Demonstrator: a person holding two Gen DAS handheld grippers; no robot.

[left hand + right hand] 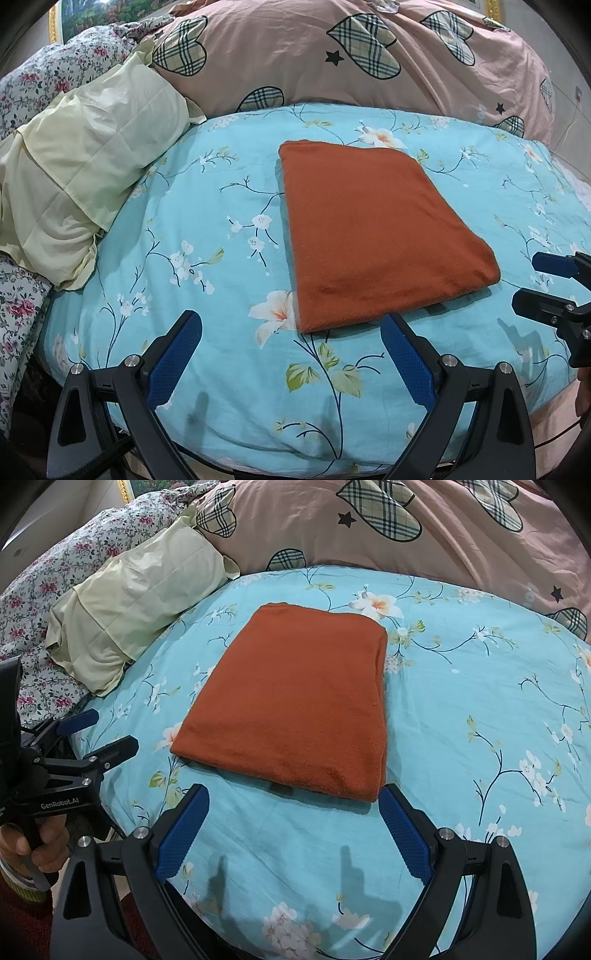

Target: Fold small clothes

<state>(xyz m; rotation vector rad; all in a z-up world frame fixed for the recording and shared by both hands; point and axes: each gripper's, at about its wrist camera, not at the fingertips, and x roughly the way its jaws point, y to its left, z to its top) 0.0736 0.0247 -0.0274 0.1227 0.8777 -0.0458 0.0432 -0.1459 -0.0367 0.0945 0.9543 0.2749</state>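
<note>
A rust-orange cloth (373,229) lies folded into a flat rectangle on the blue flowered bedsheet (207,206); it also shows in the right wrist view (295,698). My left gripper (291,325) is open and empty, just short of the cloth's near left corner. My right gripper (293,799) is open and empty, just short of the cloth's near edge. The right gripper shows at the right edge of the left wrist view (532,284), open. The left gripper shows at the left of the right wrist view (107,731), open.
A pale yellow pillow (85,166) lies to the left of the cloth. A pink quilt with plaid hearts (332,55) is piled at the back. A flowered cover (55,583) lies at the far left. The bed's front edge is just below the grippers.
</note>
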